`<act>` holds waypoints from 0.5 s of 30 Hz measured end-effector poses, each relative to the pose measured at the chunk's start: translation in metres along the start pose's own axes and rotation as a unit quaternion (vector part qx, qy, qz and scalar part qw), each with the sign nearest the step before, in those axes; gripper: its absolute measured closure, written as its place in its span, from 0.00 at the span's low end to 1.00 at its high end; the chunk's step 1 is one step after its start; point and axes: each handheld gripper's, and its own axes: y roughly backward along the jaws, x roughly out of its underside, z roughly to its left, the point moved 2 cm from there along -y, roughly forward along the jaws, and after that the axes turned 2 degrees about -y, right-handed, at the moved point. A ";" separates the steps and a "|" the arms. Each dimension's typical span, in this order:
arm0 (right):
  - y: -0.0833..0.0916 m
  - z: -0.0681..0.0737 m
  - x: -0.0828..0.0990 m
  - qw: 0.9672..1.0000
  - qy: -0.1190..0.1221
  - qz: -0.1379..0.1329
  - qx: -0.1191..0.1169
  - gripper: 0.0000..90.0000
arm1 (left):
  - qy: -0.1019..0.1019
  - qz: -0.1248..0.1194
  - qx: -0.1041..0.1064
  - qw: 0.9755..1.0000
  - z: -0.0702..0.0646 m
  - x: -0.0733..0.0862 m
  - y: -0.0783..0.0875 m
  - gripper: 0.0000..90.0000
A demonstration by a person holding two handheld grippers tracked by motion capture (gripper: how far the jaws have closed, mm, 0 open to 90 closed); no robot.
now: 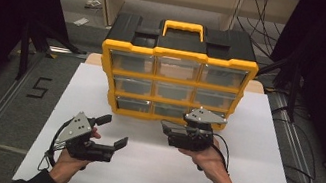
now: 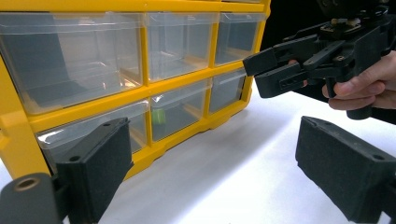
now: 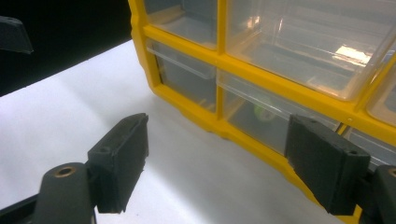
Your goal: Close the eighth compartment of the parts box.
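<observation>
At the lower left of the high view, the left hand-held gripper (image 1: 111, 131) is hovering just above the white table (image 1: 145, 180), its jaws spread wide with nothing between them, and a hand (image 1: 68, 162) is gripping it from below. In the left gripper view those same jaws are framing the lower drawers of the cabinet, well apart from each other.

Moving to the centre, the yellow-framed drawer cabinet (image 1: 176, 79) is standing upright at the far middle of the table, three rows of three clear drawers facing the person, a yellow carry handle (image 1: 184, 26) on its black top. A small green object (image 2: 159, 116) is sitting inside the middle drawer of the bottom row, seen through the clear front.

Right of centre, the right hand-held gripper (image 1: 168, 129) is hanging close in front of the bottom row, pointing left across the frame. In the right gripper view its jaws are standing wide, empty, near the bottom row of drawers but not touching it.
</observation>
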 end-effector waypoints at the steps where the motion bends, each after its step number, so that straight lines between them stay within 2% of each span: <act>1: 0.001 0.000 0.000 1.000 0.000 -0.001 0.000 0.25 | 0.000 0.000 0.000 1.000 0.000 0.000 0.000 0.12; 15: 0.010 0.003 0.008 1.000 -0.001 -0.014 -0.004 0.25 | 0.000 0.001 0.001 1.000 -0.001 0.001 0.000 0.12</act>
